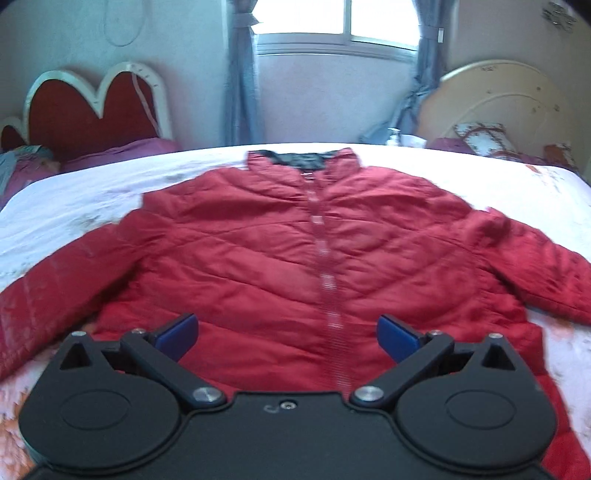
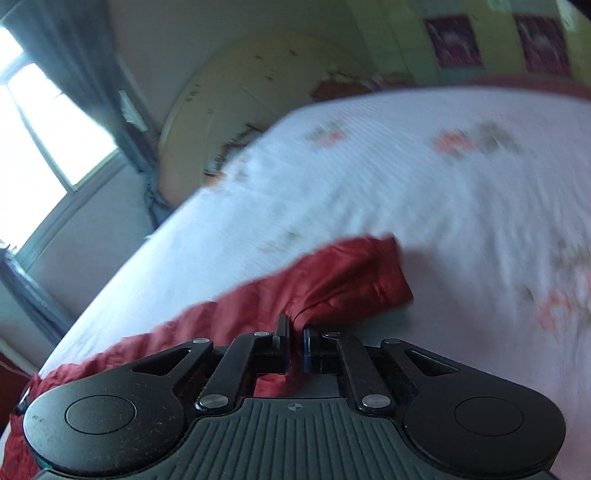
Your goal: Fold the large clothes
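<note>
Red padded jacket [image 1: 295, 251] lies front-up and zipped, spread on the floral white bedspread [image 1: 92, 184], right sleeve [image 2: 347, 280] pinched.
It looks light, puffy and slippery, so cuffs and hem seem the surest holds; the right gripper [image 2: 295, 343] is clamped on sleeve fabric near the cuff; the left gripper [image 1: 288, 332] hovers over the hem, jaws wide, empty.

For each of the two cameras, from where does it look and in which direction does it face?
Left wrist: above the hem, facing the window along the red jacket; left gripper open.
Right wrist: low and tilted, facing across the bed sheet; right gripper shut on the jacket's sleeve.
Shared: jacket, sheet, window, cream headboard.
</note>
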`<state>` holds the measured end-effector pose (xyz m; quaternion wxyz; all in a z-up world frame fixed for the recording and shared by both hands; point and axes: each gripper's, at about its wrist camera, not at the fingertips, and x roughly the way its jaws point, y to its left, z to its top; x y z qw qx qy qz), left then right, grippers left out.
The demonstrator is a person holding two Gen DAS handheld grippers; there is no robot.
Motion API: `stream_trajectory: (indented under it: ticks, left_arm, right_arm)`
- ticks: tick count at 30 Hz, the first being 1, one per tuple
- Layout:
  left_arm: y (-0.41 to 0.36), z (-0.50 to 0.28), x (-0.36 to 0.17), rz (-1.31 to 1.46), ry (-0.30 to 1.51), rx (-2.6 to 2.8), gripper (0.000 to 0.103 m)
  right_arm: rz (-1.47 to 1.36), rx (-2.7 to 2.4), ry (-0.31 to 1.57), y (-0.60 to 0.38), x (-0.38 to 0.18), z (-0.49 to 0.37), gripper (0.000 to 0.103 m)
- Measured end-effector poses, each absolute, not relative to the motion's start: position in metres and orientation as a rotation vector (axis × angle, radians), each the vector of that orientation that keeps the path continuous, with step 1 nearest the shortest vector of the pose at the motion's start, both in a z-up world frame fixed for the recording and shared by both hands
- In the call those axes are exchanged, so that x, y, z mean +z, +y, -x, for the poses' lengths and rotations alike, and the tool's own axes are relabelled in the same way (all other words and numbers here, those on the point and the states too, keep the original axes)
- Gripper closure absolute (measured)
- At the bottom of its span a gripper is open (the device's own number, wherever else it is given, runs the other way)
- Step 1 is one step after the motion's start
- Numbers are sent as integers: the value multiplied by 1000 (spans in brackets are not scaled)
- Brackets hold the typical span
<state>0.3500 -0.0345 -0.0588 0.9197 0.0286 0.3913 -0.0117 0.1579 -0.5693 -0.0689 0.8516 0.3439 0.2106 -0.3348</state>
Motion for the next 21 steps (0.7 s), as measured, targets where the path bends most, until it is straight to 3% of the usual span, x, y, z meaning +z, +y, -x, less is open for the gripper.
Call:
stream_trajectory:
  ticks: [8, 15, 21]
  left_arm:
    - [14, -379, -68, 6, 840, -81, 1]
    - [65, -389, -65, 73, 862, -73, 5]
    - [103, -385, -58, 124, 831, -120, 19]
  right_arm:
    - [-436, -398, 468, -446, -3, -255, 98]
    - [-314, -117, 589, -311, -20, -338, 98]
    - [-222, 31, 683, -237, -54, -384, 98]
